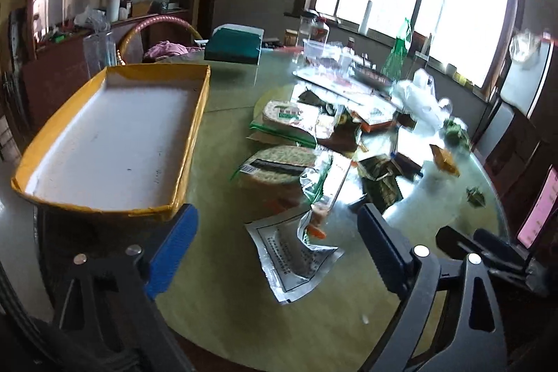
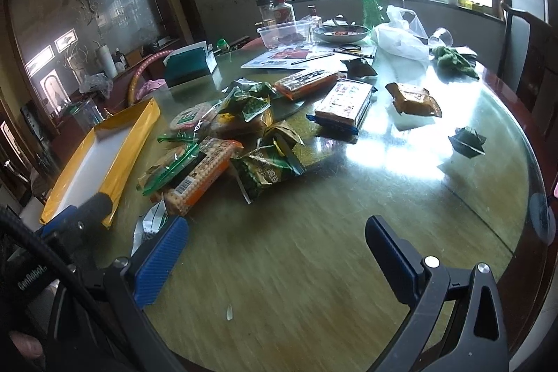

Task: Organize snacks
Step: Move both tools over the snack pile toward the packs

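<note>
A pile of snack packets lies in the middle of the round glass-topped table. A shallow yellow box with a white floor stands at the table's left edge and holds nothing; it also shows in the right wrist view. My left gripper is open above a silver foil packet, just right of the box. My right gripper is open and empty over bare table in front of the pile. An orange cracker pack and a green packet lie nearest to it.
Two round cracker packs lie beyond the foil packet. A loose orange packet and a small dark packet sit to the right. Farther back are a plastic tub, a bowl, bottles, a white bag and a teal box.
</note>
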### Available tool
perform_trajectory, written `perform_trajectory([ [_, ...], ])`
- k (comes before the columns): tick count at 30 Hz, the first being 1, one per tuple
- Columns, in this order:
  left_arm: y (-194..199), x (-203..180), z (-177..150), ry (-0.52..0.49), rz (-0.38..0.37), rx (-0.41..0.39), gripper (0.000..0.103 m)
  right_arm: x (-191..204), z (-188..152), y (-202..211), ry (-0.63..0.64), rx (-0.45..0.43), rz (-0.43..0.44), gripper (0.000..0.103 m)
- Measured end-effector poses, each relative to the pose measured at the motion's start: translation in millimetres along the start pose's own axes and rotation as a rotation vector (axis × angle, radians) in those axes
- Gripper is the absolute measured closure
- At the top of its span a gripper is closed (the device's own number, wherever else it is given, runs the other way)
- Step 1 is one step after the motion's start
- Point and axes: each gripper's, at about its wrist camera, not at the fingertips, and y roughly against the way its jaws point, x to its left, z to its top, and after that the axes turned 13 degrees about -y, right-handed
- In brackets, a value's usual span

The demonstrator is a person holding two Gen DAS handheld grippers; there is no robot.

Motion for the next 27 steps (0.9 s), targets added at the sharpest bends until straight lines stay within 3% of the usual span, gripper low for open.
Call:
perform_trajectory([
  [4,-4,-5,3,-0.011,-0.03,0.014,0.012,-2,2,-3,-0.012,0.009,0.002,0.001],
  [8,-11,-8,9,-0.042,0.001,0.006,0.012,-3,5,-7,-0.013,0.014,-0.002,0.001],
  [12,-18,-1,16,-0.005,-0.069,0.019,0.012,-3,7,-10,-0.016,0.018,0.002,0.001],
  [18,-27,6,35,-0.016,-0.01,0.013,0.012,-3,19,-16,-0.011,0.016,0.006,0.001],
  [23,-44,16,43,0.02,-0.049,0.08,0.012,-5,32,-34,-0.003,0.068,0.042,0.001],
  [27,-56,12,46,-0.031,-0.068,0.136,0.012,-4,39,-49,0.023,0.099,0.033,0.001],
])
